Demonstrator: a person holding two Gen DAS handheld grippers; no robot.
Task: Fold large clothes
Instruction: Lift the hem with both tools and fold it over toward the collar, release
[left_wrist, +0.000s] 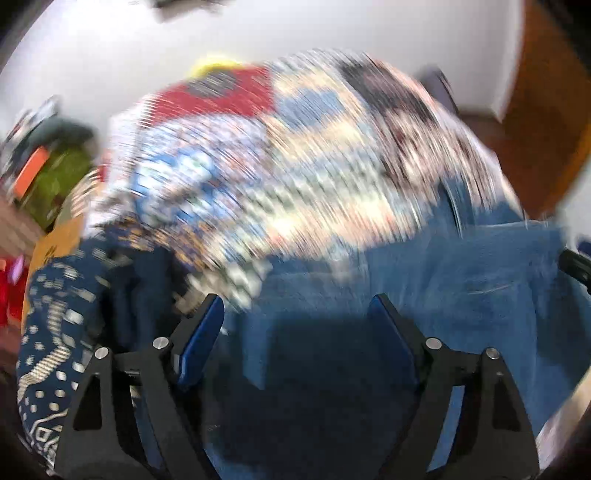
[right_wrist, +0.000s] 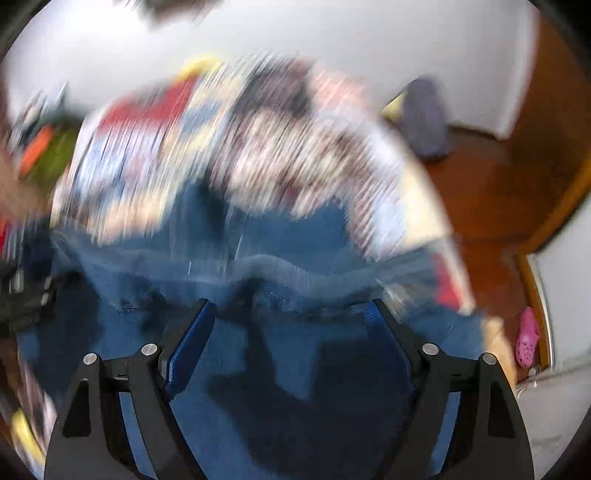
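Right, you are hovering both spread-open, empty tools, left gripper (left_wrist: 297, 306) and right gripper (right_wrist: 291, 310), over the blue jeans (right_wrist: 295, 266) lying at six o'clock on the patchwork quilt (left_wrist: 295, 147), so be pinching the waistband evenly.

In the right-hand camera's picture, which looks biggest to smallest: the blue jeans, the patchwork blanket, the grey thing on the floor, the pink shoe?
1. blue jeans, though nearest the camera, so this is unsure
2. patchwork blanket, close in apparent size
3. grey thing, blurred
4. pink shoe
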